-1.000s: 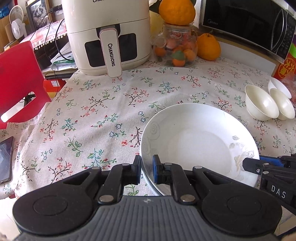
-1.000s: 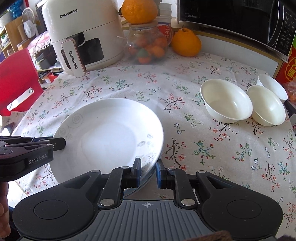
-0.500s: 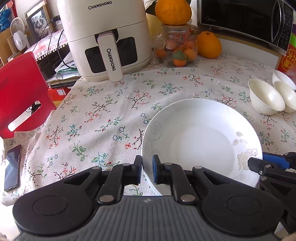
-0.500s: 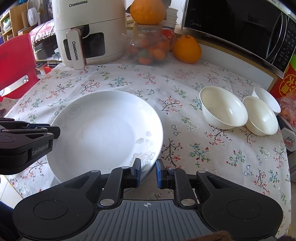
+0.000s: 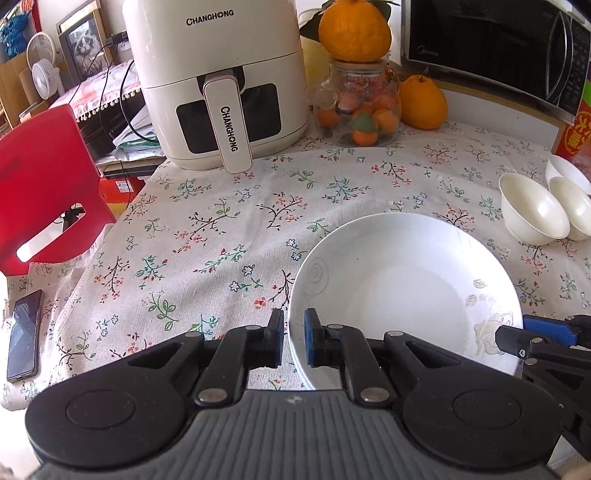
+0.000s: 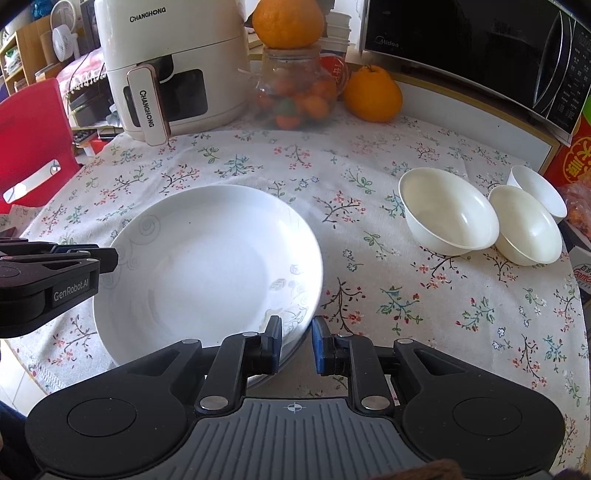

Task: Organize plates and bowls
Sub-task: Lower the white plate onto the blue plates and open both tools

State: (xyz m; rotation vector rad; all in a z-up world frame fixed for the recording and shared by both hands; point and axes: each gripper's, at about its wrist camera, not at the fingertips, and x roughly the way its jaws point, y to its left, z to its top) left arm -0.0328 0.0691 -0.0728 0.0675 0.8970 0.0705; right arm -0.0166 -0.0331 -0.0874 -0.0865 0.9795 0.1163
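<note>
Plates (image 5: 402, 291), near rim hidden, maybe 2 stacked, both grippers clamping

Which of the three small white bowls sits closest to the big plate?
The largest bowl, leftmost of the three in the right wrist view. The other two bowls lie beyond it, farther from the plate.

Home dining corner: air fryer (image 5: 218, 85), microwave (image 6: 480, 51), floral tablecloth (image 5: 229, 229).

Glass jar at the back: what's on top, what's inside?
A large orange citrus fruit sits on the clear glass jar. Inside are small orange fruits and one greenish piece. Those behind the front ones are hidden, so no count.
</note>
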